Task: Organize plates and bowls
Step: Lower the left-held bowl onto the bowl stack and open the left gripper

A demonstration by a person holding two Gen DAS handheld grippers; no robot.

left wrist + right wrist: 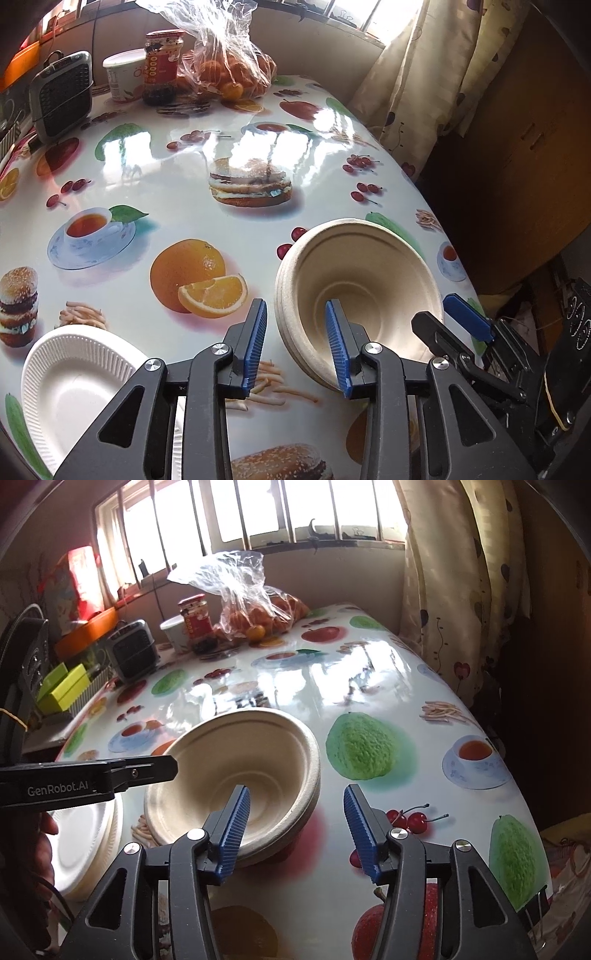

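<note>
Beige bowls [362,291] stacked on table [155,177], left gripper [300,345] spread astride near-left rim, not pinching, right gripper [295,829] spread astride right rim, pads clear, white plates [74,384] just left.

A glossy tablecloth [155,177] printed with burgers, oranges, teacups and cherries is covering the table and catching window glare. At its far end a clear plastic bag of oranges [229,74] is slumping beside a red-labelled jar [162,62], which is standing next to a white tub [123,75]. A small grey heater [61,96] is sitting left of them. Patterned curtains [443,590] are hanging at the right, beside the barred window [258,513].
</note>
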